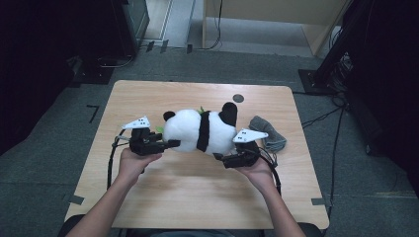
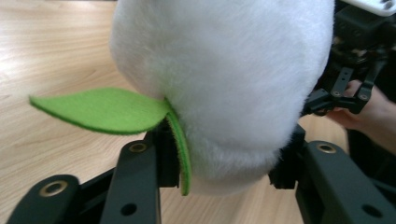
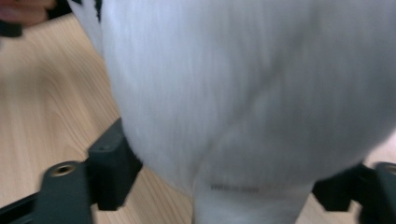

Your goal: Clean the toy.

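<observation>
**Panda toy gripped from both ends on a pale wooden table**

Nearest, two forearms reach over the table's [image 1: 148, 197] front edge. The left gripper [image 1: 173, 143] has its jaws pressed into the white end of the panda toy [image 1: 197, 131], beside a green felt leaf [image 2: 107, 111]. The right gripper [image 1: 218, 156] clamps white plush at the other end. The toy lies on its side at mid-table. Just beyond it rests a grey cloth [image 1: 269, 132]. Farther off, grey carpet [image 1: 49, 143], trailing cables and dark stands ring the table.
</observation>
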Demonstrator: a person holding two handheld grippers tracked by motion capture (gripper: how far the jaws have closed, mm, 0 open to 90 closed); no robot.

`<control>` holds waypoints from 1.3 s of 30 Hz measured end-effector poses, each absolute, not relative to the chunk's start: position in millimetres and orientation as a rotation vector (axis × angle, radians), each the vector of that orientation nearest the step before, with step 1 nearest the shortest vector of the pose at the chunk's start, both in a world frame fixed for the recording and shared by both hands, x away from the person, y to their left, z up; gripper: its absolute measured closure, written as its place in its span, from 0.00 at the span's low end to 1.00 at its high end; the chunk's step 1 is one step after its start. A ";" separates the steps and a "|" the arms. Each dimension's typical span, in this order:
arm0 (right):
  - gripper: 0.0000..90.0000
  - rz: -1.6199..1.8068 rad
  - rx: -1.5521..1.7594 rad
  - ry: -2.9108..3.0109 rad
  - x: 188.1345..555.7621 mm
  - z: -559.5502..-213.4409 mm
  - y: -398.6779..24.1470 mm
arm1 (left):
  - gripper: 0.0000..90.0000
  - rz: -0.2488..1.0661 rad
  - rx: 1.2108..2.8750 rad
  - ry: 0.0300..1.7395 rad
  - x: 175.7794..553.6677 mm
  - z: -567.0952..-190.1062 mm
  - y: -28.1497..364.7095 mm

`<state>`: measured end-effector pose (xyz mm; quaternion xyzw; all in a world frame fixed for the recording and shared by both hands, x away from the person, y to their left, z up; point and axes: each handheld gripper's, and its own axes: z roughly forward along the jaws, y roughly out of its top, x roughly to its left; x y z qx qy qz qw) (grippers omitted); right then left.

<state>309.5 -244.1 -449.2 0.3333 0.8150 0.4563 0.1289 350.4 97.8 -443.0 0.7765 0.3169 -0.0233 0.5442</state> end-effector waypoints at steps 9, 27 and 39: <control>0.39 1.412 1.077 2.363 313.5 -439.1 -255.1 | 0.33 0.090 1.892 0.650 347.8 -446.3 96.9; 0.33 1.578 1.234 2.302 318.7 -434.9 -269.5 | 0.48 0.099 1.974 0.655 345.8 -454.1 86.2; 0.30 1.499 1.185 2.337 316.4 -431.6 -265.3 | 0.57 0.054 1.945 0.683 347.2 -451.8 89.5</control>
